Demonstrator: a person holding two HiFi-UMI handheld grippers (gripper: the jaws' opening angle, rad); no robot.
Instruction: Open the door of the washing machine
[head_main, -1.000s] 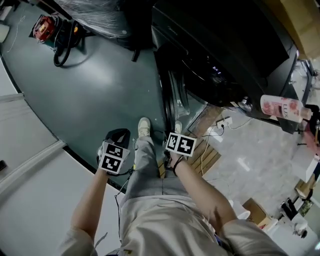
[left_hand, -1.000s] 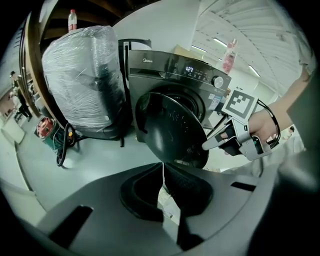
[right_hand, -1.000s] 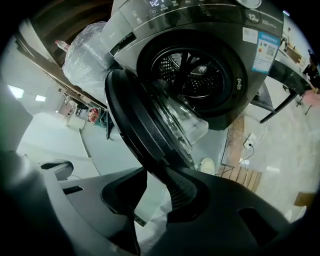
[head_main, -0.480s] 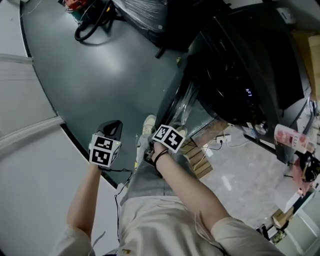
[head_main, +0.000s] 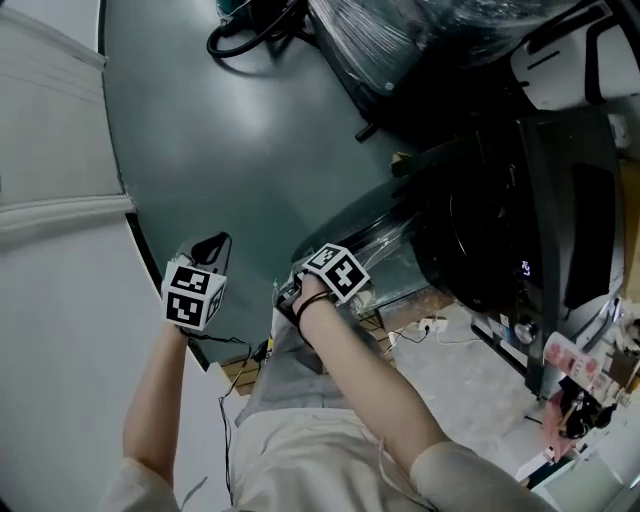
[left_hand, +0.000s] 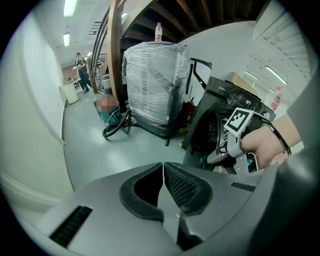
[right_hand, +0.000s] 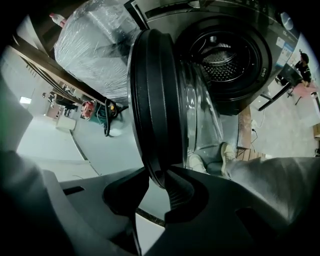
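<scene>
The dark washing machine (head_main: 560, 200) stands at the right with its round door (head_main: 390, 245) swung out. The right gripper view shows the door's thick black rim (right_hand: 155, 100) edge-on, and behind it the open drum (right_hand: 222, 55). My right gripper (right_hand: 159, 182) has just been closing and is shut on the lower part of that rim, which sits between its pads. In the head view it (head_main: 300, 290) is at the door's outer edge. My left gripper (head_main: 212, 246) hangs over the grey floor to the left, shut and empty (left_hand: 163, 167), apart from the door.
A bulky plastic-wrapped load (head_main: 400, 40) stands behind the machine, with black hoses (head_main: 250, 35) on the floor beside it. A white wall (head_main: 50, 200) runs along the left. Wooden boards (head_main: 240, 375) and cables lie near the person's feet (right_hand: 227, 152).
The door has swung further out from the machine, with my right gripper moving along on its rim. My left gripper has shifted sideways and rolled. The head view has swung round.
</scene>
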